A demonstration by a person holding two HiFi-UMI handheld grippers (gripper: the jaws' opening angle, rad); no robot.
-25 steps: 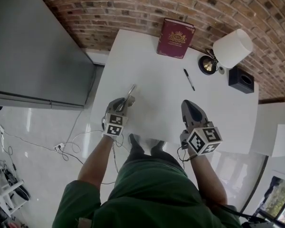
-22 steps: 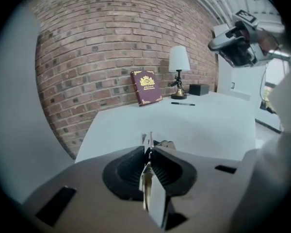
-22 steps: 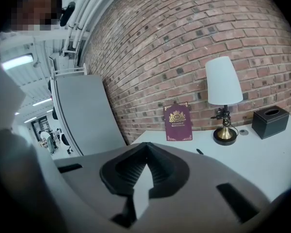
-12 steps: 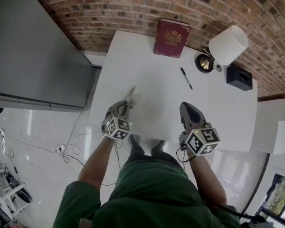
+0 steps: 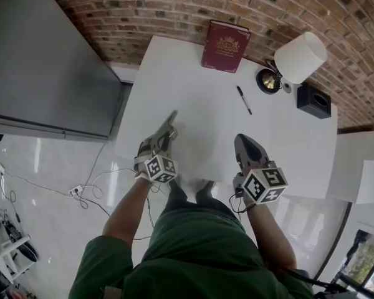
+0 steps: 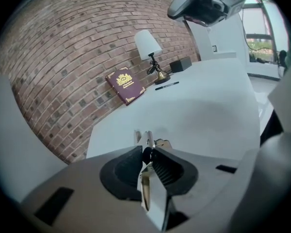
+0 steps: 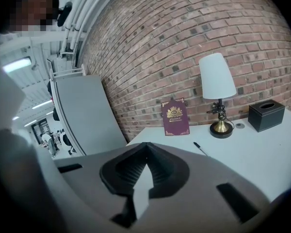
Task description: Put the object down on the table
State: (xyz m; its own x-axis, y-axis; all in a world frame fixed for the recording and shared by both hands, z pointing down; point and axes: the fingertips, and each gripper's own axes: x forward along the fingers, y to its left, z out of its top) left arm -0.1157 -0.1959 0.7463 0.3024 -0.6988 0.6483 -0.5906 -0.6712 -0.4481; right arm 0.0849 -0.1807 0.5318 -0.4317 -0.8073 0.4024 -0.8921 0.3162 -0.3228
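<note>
Left gripper [image 6: 146,154] pinching metal tongs [image 5: 171,121] over white table [image 5: 199,86] | right gripper [image 7: 145,147] pressed together, empty | advice: lower until tongs lie flat, then part jaws gently.

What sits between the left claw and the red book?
Nothing: in the head view only bare white table separates the left claw, shut on a metal object, from the red book.

maroon book [image 5: 226,46] | white-shaded lamp [image 5: 296,60] | pen [image 5: 244,100] | black box [image 5: 315,101] | brick wall [image 5: 174,11]
</note>
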